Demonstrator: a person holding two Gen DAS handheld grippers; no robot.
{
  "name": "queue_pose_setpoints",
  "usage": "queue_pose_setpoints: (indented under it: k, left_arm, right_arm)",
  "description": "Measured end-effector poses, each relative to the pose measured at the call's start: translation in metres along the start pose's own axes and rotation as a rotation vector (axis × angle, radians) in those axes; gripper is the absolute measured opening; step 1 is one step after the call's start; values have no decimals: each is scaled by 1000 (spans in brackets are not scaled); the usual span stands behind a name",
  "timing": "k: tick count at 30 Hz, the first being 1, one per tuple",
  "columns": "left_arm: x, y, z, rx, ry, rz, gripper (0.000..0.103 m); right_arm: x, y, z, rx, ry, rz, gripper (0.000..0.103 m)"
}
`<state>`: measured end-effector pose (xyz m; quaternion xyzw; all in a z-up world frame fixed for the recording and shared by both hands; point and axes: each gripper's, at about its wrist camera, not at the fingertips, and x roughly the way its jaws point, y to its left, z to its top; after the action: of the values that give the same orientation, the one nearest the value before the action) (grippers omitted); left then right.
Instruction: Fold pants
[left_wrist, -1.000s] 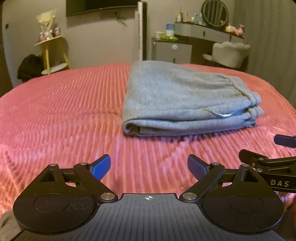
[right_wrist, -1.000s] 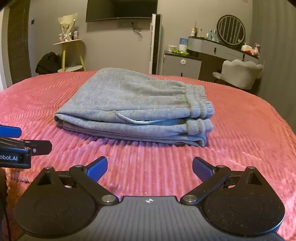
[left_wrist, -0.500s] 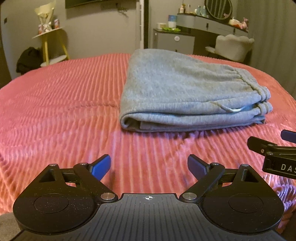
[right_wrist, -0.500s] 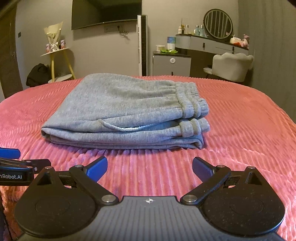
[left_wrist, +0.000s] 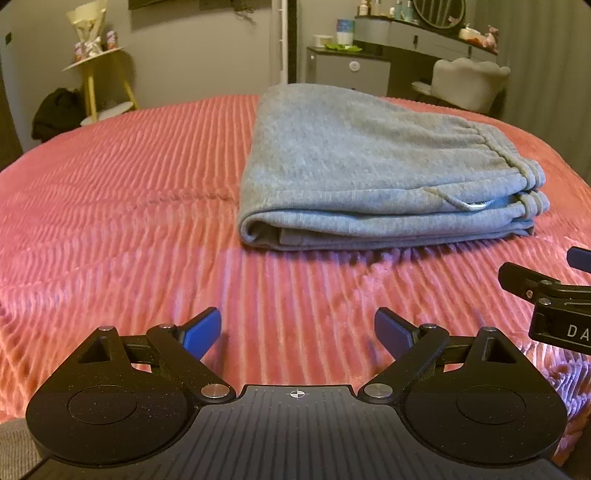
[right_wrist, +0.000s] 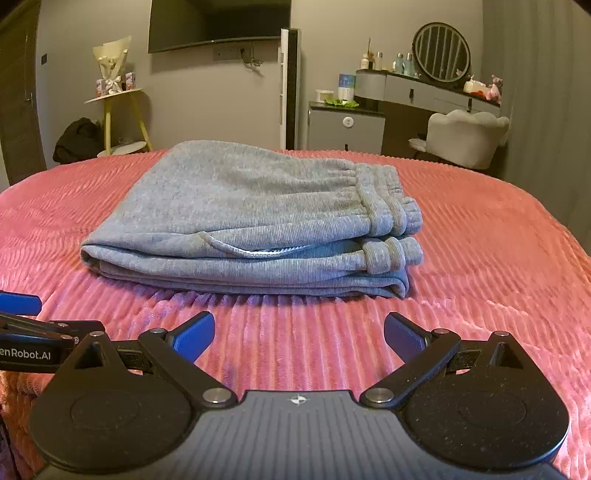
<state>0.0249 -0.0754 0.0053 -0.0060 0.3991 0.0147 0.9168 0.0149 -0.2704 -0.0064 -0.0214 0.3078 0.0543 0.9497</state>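
Grey sweatpants (left_wrist: 369, 177) lie folded in a compact stack on the pink ribbed bedspread (left_wrist: 129, 192), waistband and cuffs to the right, drawstring loop showing at the front. They also show in the right wrist view (right_wrist: 258, 218). My left gripper (left_wrist: 297, 334) is open and empty, hovering over the bedspread short of the stack's near edge. My right gripper (right_wrist: 299, 334) is open and empty, also short of the stack. The right gripper's side shows at the right edge of the left wrist view (left_wrist: 546, 295); the left gripper shows at the left edge of the right wrist view (right_wrist: 29, 325).
Beyond the bed stand a yellow side table (right_wrist: 118, 110), a dark bag (right_wrist: 77, 140), a grey cabinet (right_wrist: 345, 127), a vanity with a round mirror (right_wrist: 441, 51) and a pale chair (right_wrist: 467, 136). The bedspread (right_wrist: 498, 240) drops off at the right.
Both grippers have drawn back slightly and tilted, staying open and empty. The folded pants have not moved on the bed.
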Motion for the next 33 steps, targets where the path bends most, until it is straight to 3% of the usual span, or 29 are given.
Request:
queue_pose_setpoints:
  k: [33]
  left_arm:
    - [1,0,-1,-13,14,3,94]
  right_arm:
    - [-2,0,0,-1,-9,-5,98]
